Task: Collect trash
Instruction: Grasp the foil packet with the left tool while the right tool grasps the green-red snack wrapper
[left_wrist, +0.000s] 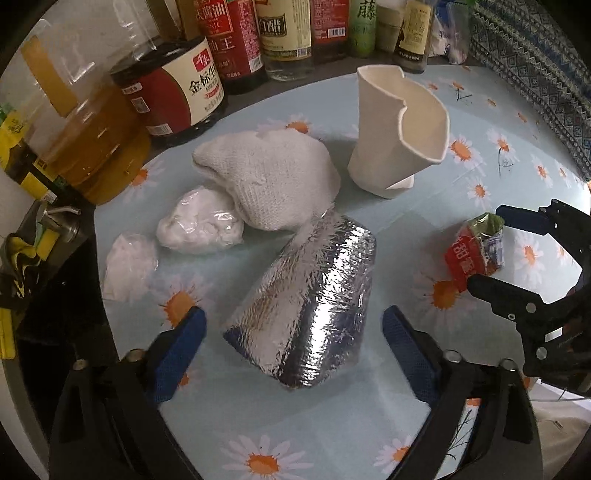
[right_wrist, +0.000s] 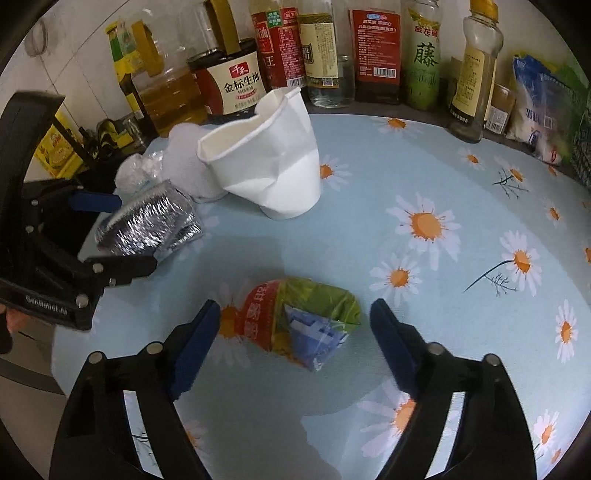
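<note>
- Right now both grippers sit low over the daisy tablecloth (right_wrist: 461, 177), each lined up on its own piece of trash, with the crushed paper cup (left_wrist: 399, 136) as our marker in the middle.
- Left gripper (left_wrist: 291, 332): spread wide, blue pads on either side of the foil bundle (left_wrist: 306, 302), which lies just in front of the cup. No contact that I can see yet.
- Right gripper (right_wrist: 291, 325): also spread, straddling the crumpled snack wrapper (right_wrist: 303, 321), which lies in front of the cup and to its right, well apart from it.
- To do this well, I'd push each tool a touch further forward so the pads (right_wrist: 195, 343) cover the bulk of the piece, not just its near edge, then close squarely.
- The foil looks slippery and squashy, so a firm grip across its narrow width seems wisest.
- The wrapper is light and flat; I'd come down close to the cloth, or the pads may close above it.
- Beyond the foil, left of the cup, wait a white cloth wad (left_wrist: 269, 181) and two plastic-wrapped lumps (left_wrist: 199, 221).
- Behind the cup stands a row of sauce bottles (right_wrist: 236, 85); keep any lift clear of them.
</note>
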